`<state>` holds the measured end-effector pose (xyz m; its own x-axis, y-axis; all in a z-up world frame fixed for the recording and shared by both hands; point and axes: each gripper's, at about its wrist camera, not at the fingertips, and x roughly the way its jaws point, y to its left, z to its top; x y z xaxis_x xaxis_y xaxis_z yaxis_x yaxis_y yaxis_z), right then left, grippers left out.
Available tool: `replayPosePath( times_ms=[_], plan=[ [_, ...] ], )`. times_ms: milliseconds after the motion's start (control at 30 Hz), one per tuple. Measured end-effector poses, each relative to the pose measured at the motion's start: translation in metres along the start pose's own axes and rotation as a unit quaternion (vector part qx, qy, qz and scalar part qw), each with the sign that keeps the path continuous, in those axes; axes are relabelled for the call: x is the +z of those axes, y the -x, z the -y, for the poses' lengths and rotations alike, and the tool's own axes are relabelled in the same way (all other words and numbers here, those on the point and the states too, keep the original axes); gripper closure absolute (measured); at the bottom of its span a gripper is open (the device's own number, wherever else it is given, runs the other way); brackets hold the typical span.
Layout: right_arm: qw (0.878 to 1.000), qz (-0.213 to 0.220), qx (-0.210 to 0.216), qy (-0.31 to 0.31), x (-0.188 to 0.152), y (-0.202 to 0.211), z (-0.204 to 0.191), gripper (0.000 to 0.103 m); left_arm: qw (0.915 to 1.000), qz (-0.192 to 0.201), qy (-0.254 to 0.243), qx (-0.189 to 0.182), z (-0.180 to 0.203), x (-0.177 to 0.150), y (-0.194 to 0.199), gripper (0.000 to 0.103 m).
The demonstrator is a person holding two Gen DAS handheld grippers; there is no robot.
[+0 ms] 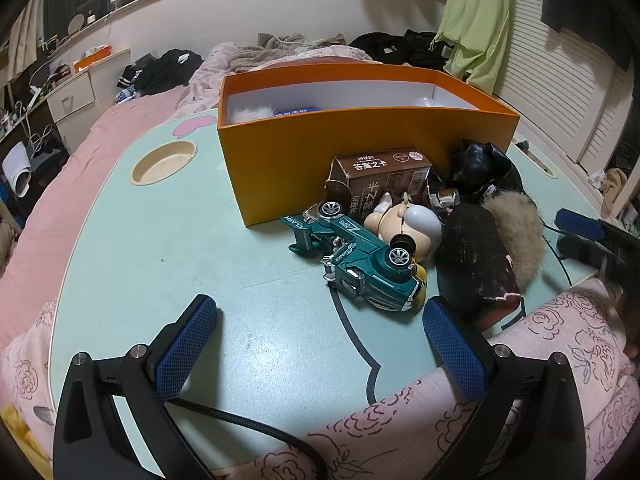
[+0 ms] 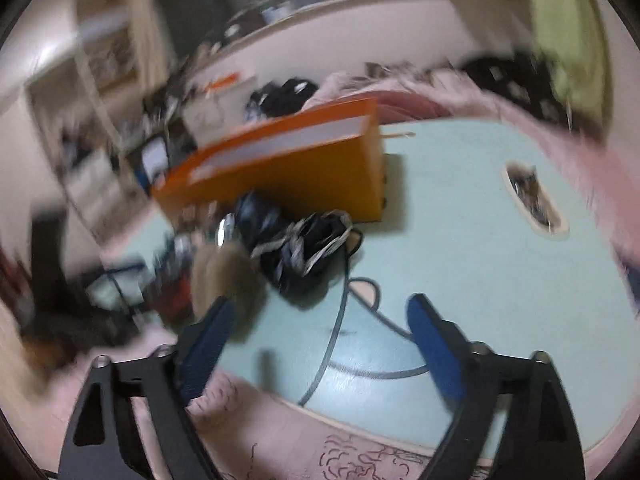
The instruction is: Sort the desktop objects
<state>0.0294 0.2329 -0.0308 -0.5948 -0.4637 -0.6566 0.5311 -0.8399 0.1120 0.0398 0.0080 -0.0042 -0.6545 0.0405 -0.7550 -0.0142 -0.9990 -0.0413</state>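
Brown card box [image 1: 380, 178]: Chinese print, "答案之卡" legible on top & side. Lies against the front wall of the orange box [image 1: 320, 160], mid-counter [image 1: 140, 240]. Green toy car [image 1: 360, 264], upside down, lettering "CLASH" and "EXPERT" partly legible. Beside it a figurine [image 1: 408, 226], then fur-trimmed dark item [image 1: 492, 256] toward counter's right edge.

Left hand-held gripper [image 1: 320, 344]: jaws wide apart, nothing between, over near edge. Right hand-held gripper [image 2: 320, 344]: jaws apart, empty; view blurred.
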Motion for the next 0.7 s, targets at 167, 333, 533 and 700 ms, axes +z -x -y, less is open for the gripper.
replayPosePath(
  times_ms=[167, 333, 533, 700],
  plan=[
    [0.997, -0.030, -0.043, 0.050, -0.001, -0.014, -0.018, 0.000, 1.0000, 0.000, 0.001, -0.001, 0.000, -0.001, 0.000, 0.000],
    [0.997, -0.030, -0.047, 0.048, -0.004, -0.014, -0.016, 0.000, 1.0000, 0.000, 0.001, 0.000, 0.000, 0.000, 0.000, 0.000],
    [0.997, -0.045, -0.048, 0.041, 0.000, -0.012, -0.018, 0.000, 1.0000, 0.000, 0.001, 0.000, 0.000, 0.000, 0.000, 0.000],
    [0.997, -0.047, -0.046, 0.046, 0.001, -0.013, -0.019, 0.000, 1.0000, -0.001, 0.001, 0.000, 0.000, 0.000, 0.000, 0.000]
  ],
)
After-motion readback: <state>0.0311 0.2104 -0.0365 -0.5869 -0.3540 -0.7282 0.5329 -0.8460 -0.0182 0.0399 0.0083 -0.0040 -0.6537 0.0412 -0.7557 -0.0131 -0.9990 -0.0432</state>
